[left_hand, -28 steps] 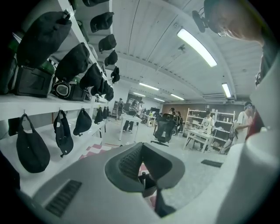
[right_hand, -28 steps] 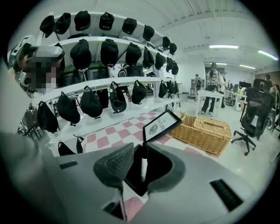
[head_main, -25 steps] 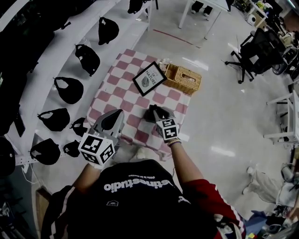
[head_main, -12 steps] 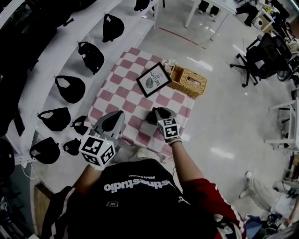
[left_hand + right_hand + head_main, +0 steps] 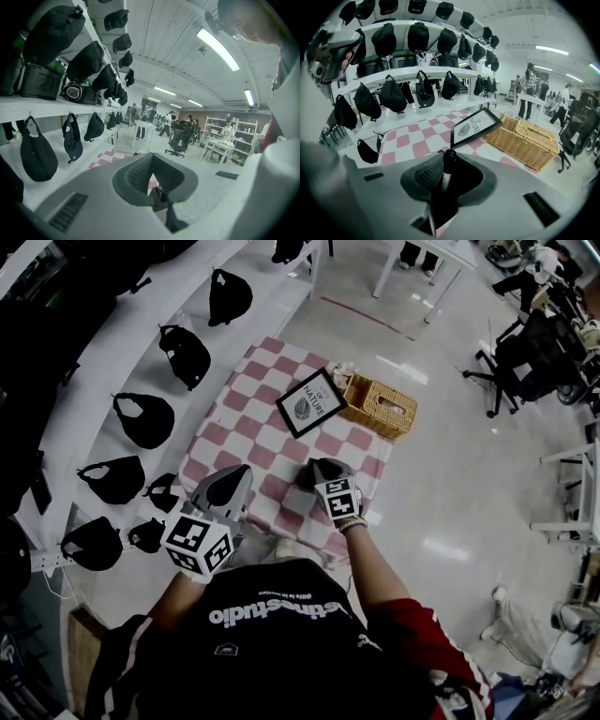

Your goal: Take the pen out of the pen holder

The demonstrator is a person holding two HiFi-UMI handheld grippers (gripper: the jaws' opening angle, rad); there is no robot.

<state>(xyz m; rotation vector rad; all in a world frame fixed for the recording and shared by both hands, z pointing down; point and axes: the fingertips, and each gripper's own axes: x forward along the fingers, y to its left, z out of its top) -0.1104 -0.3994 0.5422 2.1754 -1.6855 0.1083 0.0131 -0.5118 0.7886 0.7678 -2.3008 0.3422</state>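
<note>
A pen (image 5: 448, 168) with a black cap and white barrel stands upright in a dark pen holder (image 5: 440, 206). My right gripper (image 5: 446, 180) is shut on the pen, just above the holder. In the head view, the right gripper (image 5: 319, 472) hangs over the dark holder (image 5: 304, 476) near the front right of the checked table (image 5: 248, 399). The pen itself is hidden there. My left gripper (image 5: 230, 488) is held above the table's front left edge, apart from the holder. Its jaws (image 5: 152, 180) are shut on nothing.
A framed print (image 5: 312, 402) leans against a wicker basket (image 5: 380, 406) at the back of the table. White shelves with black caps and bags (image 5: 186, 354) run along the left. An office chair (image 5: 525, 357) and desks stand at the far right.
Both grippers stay almost where they were; the view has shifted slightly. The right gripper remains at the pen holder.
</note>
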